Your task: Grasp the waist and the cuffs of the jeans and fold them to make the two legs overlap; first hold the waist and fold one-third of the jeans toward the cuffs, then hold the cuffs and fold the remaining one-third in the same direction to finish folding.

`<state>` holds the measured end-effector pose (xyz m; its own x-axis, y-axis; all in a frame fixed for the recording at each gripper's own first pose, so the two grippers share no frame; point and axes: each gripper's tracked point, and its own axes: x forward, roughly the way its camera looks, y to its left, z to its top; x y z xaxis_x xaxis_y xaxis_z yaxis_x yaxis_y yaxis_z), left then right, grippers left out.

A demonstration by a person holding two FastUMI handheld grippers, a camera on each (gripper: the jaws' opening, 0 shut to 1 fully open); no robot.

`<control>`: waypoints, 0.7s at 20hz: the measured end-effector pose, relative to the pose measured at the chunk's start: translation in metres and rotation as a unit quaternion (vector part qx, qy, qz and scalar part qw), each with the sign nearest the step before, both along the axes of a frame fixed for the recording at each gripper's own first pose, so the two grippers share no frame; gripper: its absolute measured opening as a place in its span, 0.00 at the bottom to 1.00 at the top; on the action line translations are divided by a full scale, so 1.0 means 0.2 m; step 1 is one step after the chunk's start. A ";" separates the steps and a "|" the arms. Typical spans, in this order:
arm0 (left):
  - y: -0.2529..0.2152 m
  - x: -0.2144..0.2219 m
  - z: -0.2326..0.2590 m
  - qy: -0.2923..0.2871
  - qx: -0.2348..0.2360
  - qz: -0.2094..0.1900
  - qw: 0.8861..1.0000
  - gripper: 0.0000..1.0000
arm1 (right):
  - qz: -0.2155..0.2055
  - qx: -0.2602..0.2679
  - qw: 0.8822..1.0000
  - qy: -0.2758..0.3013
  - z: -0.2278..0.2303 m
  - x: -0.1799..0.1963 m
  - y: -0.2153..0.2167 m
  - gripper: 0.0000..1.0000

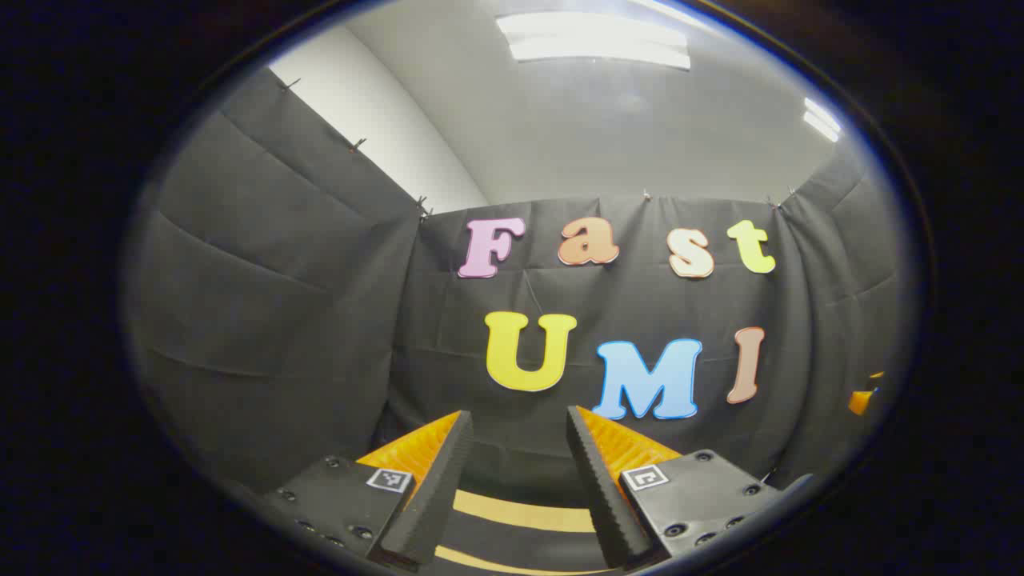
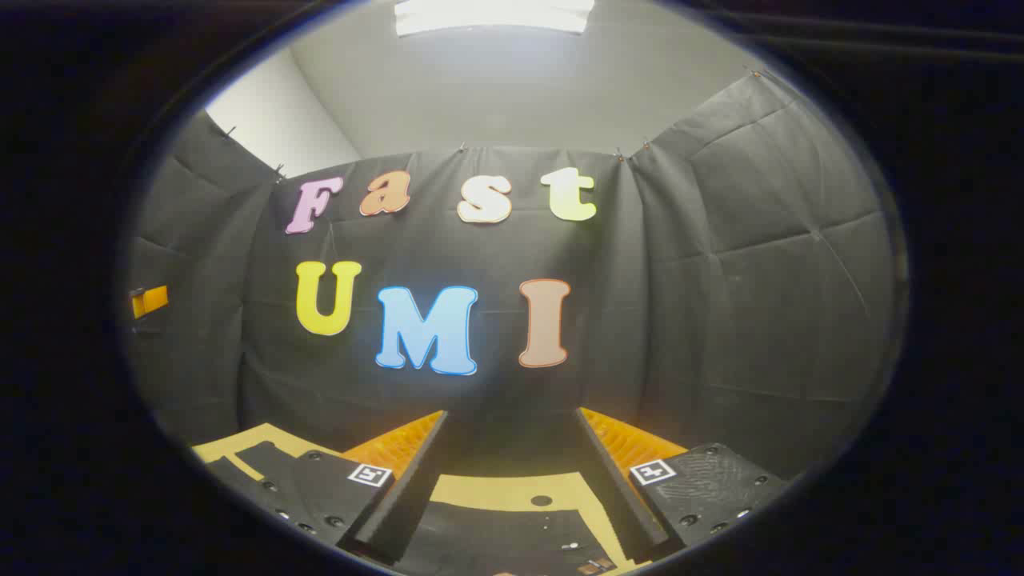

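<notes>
Black cloth (image 1: pixel 264 320) hangs in soft folds around the booth in both views, pinned along its top edge, with a pale ceiling (image 1: pixel 608 136) and bright light panels (image 1: pixel 596 40) above it. At the bottom of the left gripper view, the left gripper (image 1: pixel 518 448) points level toward the back cloth, its two fingers (image 1: pixel 436 488) standing apart with an empty gap between them, so the claw is spread and pinching nothing. Through that gap, low in the frame, a tan surface (image 1: pixel 520 512) appears as pale bands between dark strips; what the dark strips are cannot be told. At the right edge of this view, a small piece of the other gripper (image 1: pixel 862 398) peeks in. In the right gripper view, the right gripper (image 2: pixel 512 448) likewise sits at the bottom of the frame, fingers (image 2: pixel 400 496) spread wide with nothing held between them. Below and between them lies the tan surface (image 2: pixel 512 490), with a dark garment (image 2: pixel 496 540) at the bottom centre, small metal studs dotting it; this looks to be the jeans, though too little shows to say which part. More dark fabric lies at the lower left of that frame beside the gripper's body. At the left edge of the right gripper view, a small part of the left gripper (image 2: pixel 150 301) shows against the cloth.
</notes>
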<state>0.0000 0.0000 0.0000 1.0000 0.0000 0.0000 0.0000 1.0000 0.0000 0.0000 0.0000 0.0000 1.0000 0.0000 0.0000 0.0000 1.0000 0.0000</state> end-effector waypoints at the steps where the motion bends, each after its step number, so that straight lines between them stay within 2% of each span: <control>1: 0.01 0.00 -0.01 0.002 -0.005 0.001 1.000 0.80 | -0.003 0.004 1.000 0.001 -0.01 0.00 -0.01 0.93; 14: 0.00 0.06 -0.10 0.023 -0.009 -0.002 1.000 0.80 | 0.005 -0.001 1.000 0.017 -0.08 0.02 0.02 0.92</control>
<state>0.0118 -0.0003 -0.0210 0.9989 -0.0038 -0.0468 0.0030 0.9998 -0.0171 0.0049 0.0042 -0.0156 0.9994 0.0098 -0.0335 -0.0099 0.9999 -0.0026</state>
